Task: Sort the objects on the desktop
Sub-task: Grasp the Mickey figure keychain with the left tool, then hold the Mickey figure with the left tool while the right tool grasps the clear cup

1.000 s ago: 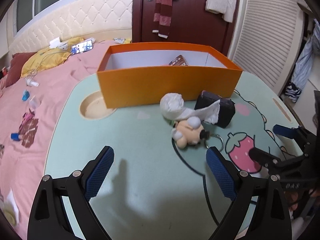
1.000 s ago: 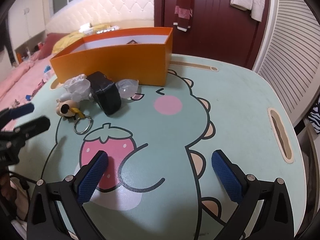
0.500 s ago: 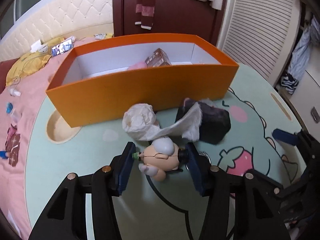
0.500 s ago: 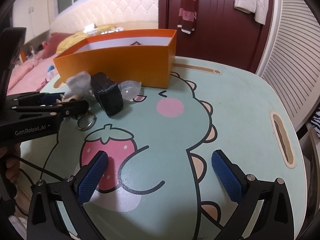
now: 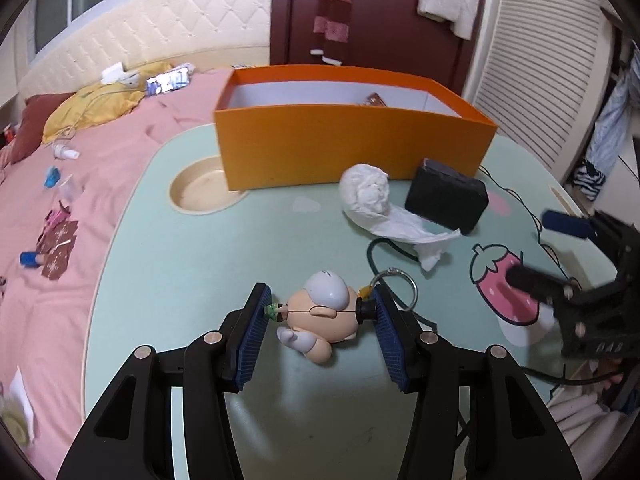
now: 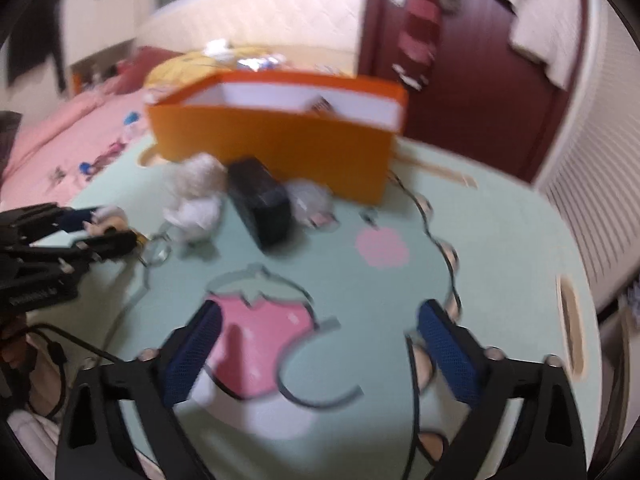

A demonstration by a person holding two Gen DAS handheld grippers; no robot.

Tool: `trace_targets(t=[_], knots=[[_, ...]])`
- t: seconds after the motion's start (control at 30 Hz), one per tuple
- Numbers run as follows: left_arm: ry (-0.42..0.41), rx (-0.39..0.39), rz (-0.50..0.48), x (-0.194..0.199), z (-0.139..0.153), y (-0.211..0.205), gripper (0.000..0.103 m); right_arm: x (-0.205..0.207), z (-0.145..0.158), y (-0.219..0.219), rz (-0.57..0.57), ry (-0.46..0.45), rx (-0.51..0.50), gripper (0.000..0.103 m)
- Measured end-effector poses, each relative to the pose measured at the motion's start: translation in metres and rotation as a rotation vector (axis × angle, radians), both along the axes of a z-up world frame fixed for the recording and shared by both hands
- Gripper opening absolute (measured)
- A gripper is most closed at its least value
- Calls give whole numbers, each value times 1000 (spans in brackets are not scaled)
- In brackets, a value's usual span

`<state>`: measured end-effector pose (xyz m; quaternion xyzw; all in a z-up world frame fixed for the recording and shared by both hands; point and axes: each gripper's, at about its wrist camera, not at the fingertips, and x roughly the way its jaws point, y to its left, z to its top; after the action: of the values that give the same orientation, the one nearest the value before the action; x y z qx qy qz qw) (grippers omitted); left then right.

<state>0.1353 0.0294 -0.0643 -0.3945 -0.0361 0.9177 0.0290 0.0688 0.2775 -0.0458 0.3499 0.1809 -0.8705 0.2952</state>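
Note:
My left gripper [image 5: 320, 304] is shut on a small doll keychain [image 5: 324, 312], its pads pressing the doll's two ends just over the green table [image 5: 180, 260]. The key ring [image 5: 396, 284] hangs off the right side. The right wrist view shows the same grip at far left, with the left gripper [image 6: 92, 228] on the doll [image 6: 112, 216]. A crumpled tissue [image 5: 368, 192] and a black box [image 5: 448, 200] lie in front of the orange bin [image 5: 352, 148]. My right gripper [image 6: 320, 312] hovers over the strawberry print, jaws closing, nothing between them.
A round cup recess [image 5: 204, 192] is sunk into the table left of the bin. A clear wrapper [image 6: 312, 200] lies beside the black box [image 6: 260, 204]. A pink bed [image 5: 80, 160] with small clutter borders the table's left side. A dark door and slatted wall stand behind.
My left gripper closed on the doll and drew it back from the tissue toward the near edge. The right gripper's jaws narrowed and its view swung and blurred.

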Motion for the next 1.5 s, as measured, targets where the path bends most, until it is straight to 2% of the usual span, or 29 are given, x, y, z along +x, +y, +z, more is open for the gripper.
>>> trace_targets(t=[0.13,0.27,0.33,0.37,0.4,0.43,0.5,0.63,0.67,0.7,0.73,0.8,0.87,1.03,1.13,1.4,1.5], knots=[[11,-6,3,1,-1,1,53,-11,11,-21,47,27,-11,79],[16,-8,4,2,-3,2,53,-29,11,-34,52,3,-34,74],[17,-8,4,3,-3,3,53,-35,7,-40,50,-30,-26,55],[17,-8,4,3,-3,2,53,-36,6,-41,59,-59,-29,35],[17,-9,4,4,-3,2,53,-34,4,-41,75,-88,-38,29],[18,-9,3,4,-3,2,53,-31,3,-42,92,-113,-48,28],[18,-8,3,4,-3,2,53,-25,1,-43,122,-146,-61,28],[18,-7,2,4,-3,2,53,-20,1,-36,126,-149,-90,29],[18,-7,2,5,-3,1,53,-22,2,-31,110,-161,-120,36],[18,-7,2,5,-3,1,53,-24,4,-24,99,-174,-160,48],[18,-8,2,4,-3,2,53,-26,7,-17,89,-187,-206,52],[18,-5,2,4,-3,0,53,-28,12,-5,79,-202,-281,53],[18,-5,1,5,-3,-1,53,-34,16,1,51,-194,-295,53],[18,-6,-1,5,-2,-1,53,-56,13,2,-70,-168,-221,52],[19,-8,-2,5,-2,-2,53,-68,6,-1,-109,-188,-171,48],[18,-10,-4,4,-2,-2,53,-81,-2,-26,-66,-209,-124,46],[18,-11,-2,4,-2,-2,53,-78,-5,-41,-50,-158,-52,46]])
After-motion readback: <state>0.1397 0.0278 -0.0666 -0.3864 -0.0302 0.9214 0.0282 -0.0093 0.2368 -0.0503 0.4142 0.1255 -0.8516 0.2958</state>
